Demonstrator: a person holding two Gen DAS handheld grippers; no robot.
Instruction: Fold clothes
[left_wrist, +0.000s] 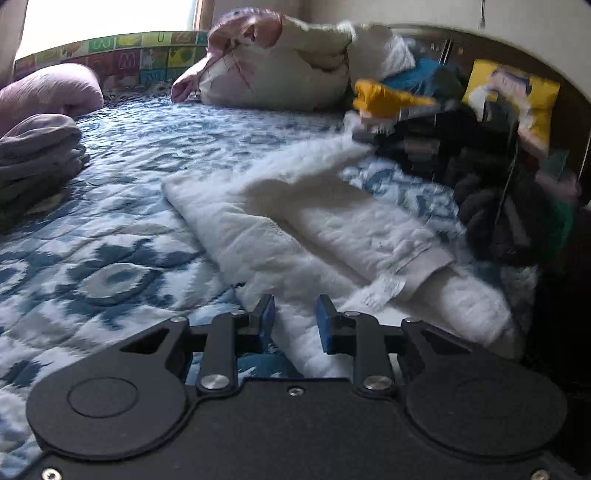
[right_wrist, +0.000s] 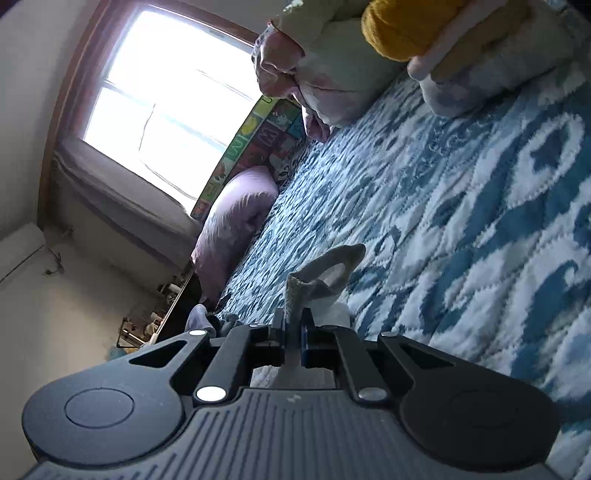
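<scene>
Left wrist: 1 white garment (left_wrist: 332, 229), 2 pillows.

The left gripper (left_wrist: 294, 319) tilts downward, fingers (left_wrist: 265, 314) slightly parted and empty; the right gripper (right_wrist: 293, 328) is rolled sideways, clamped on white cloth (right_wrist: 325, 273).

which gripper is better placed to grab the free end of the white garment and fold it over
Left. The left gripper is open right over the white garment on the quilt. The right gripper is shut on a fabric edge.
</scene>
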